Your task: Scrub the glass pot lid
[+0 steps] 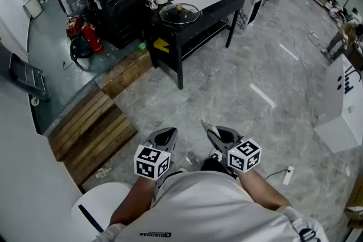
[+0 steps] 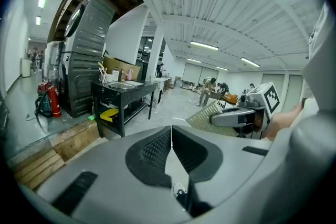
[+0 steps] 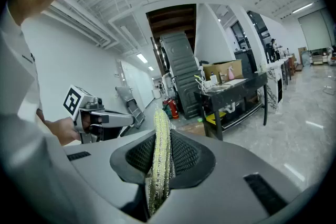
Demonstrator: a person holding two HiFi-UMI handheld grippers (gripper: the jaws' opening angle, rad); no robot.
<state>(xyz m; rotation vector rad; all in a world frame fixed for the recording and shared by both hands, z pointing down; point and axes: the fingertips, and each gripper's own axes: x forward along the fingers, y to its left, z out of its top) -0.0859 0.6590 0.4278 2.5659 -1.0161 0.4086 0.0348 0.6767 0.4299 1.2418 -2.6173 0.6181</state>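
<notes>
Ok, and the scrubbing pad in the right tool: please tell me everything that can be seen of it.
The scrubbing pad is a thin, flat sheet with a glittery, silvery-green surface that looks like metallic mesh. It stands on edge, clamped between the two jaws of the right tool, and its upper end sticks out past their tips. Seen from the side, its broad face shows a fine diamond pattern. It looks dry and clean. Only the jaws touch it; it is held up in the air.
</notes>
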